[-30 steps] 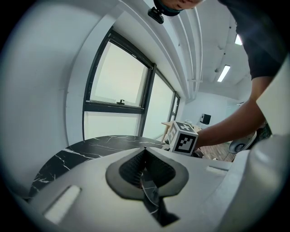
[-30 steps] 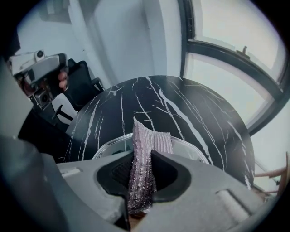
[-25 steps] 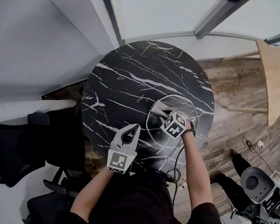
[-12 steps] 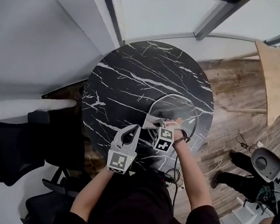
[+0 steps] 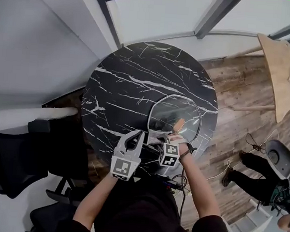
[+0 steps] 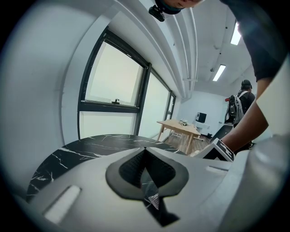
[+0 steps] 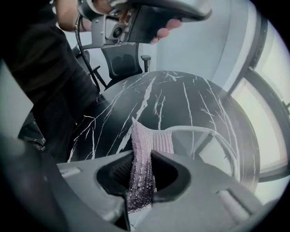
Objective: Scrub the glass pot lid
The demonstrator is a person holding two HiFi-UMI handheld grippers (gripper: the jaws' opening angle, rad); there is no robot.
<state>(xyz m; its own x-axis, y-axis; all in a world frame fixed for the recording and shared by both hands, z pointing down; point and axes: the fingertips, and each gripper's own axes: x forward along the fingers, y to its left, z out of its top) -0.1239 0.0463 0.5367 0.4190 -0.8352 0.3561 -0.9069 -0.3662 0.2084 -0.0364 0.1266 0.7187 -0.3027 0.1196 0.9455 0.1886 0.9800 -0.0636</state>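
Observation:
The glass pot lid (image 5: pixel 177 113) lies on the near right part of the round black marble table (image 5: pixel 122 86), its tan knob (image 5: pixel 178 124) showing. My right gripper (image 5: pixel 157 137) is at the lid's near left rim, shut on a pinkish-grey scrubbing cloth (image 5: pixel 155 135). In the right gripper view the cloth (image 7: pixel 144 154) stands up between the jaws of that gripper (image 7: pixel 142 158) and rests on the lid's rim (image 7: pixel 213 134). My left gripper (image 5: pixel 136 135) hovers just left of it over bare table, shut with nothing in it (image 6: pixel 145 150).
Black office chairs (image 5: pixel 9 160) stand to the left of the table. A wooden table (image 5: pixel 283 69) and a standing person (image 5: pixel 257 184) are at the right. Cables (image 5: pixel 180 181) hang at the table's near edge. A window wall runs behind the table.
My right gripper has drawn the cloth back from the lid's middle to its near left rim, uncovering the knob. The left gripper has stayed put.

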